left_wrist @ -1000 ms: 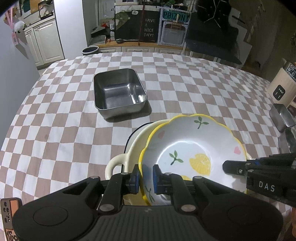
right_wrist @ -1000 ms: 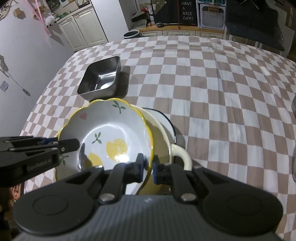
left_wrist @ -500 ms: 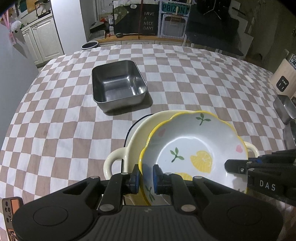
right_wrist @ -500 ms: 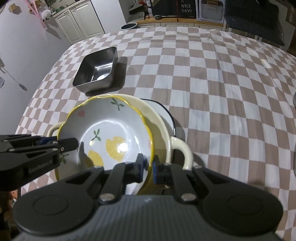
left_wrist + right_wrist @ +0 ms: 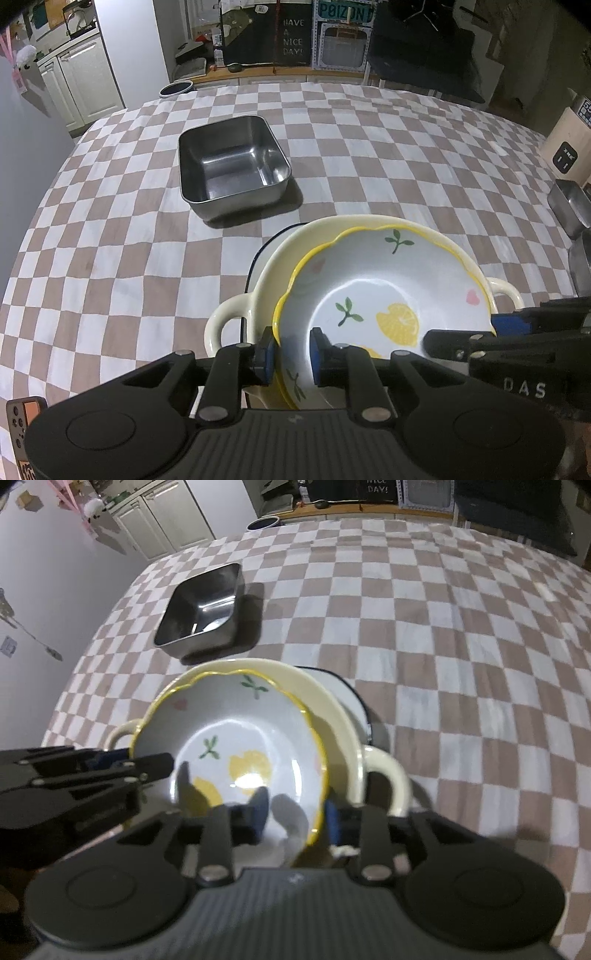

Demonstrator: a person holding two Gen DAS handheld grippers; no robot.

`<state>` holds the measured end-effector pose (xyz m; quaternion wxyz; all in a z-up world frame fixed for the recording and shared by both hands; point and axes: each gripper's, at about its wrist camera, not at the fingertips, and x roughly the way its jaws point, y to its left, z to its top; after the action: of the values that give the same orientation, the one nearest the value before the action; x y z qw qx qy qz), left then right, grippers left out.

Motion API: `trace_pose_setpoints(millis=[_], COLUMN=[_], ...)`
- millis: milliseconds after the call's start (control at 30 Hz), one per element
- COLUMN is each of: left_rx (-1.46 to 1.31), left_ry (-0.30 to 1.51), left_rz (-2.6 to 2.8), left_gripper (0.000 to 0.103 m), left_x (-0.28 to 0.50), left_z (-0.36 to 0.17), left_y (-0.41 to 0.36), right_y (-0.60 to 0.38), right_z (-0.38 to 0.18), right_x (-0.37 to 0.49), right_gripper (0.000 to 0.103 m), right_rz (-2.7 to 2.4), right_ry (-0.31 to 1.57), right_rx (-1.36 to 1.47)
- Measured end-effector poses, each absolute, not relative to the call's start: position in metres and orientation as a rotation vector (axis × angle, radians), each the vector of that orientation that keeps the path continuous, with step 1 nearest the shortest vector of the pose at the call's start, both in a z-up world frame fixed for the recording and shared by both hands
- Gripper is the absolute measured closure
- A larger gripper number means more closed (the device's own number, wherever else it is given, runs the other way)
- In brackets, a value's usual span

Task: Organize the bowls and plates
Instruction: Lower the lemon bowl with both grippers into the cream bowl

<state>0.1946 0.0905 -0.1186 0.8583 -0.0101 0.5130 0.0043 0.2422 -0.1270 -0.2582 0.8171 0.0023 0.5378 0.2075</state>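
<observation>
Checkered brown-and-white cloth [image 5: 110, 229] is covering the table, with kitchen cabinets standing beyond it. A square steel pan [image 5: 232, 173] is sitting at 11 o'clock from the stack in the left wrist view, well apart from it. The lemon-patterned bowl [image 5: 384, 295] is resting inside the cream two-handled dish [image 5: 291, 254], which is lying on a dark-rimmed plate [image 5: 351, 698].

The step in hand appears to be the release after nesting. The left gripper [image 5: 291, 354] is straddling the bowl's near rim, its jaws having just been opening; a narrow gap is showing on the inner side. The right gripper [image 5: 295, 812] is straddling the opposite rim, its jaws having just been opening as well, now standing clearly wider, with neither pad pressing (the picture is blurred).

The next move likely calls for both grippers to open fully and lift straight off, avoiding any drag on the bowl.
</observation>
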Motion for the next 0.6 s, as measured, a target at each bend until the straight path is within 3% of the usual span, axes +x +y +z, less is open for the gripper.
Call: trace_pose_setpoints(millis=[600], left_rx=[-0.050], left_ry=[1.074], left_rz=[-0.012], left_gripper=[0.080], left_x=[0.191], left_z=[-0.112], left_y=[0.097], right_y=[-0.137], right_z=[-0.255], right_x=[0.246], right_gripper=[0.054], right_rz=[0.442], right_ry=[1.160], right_rx=[0.116])
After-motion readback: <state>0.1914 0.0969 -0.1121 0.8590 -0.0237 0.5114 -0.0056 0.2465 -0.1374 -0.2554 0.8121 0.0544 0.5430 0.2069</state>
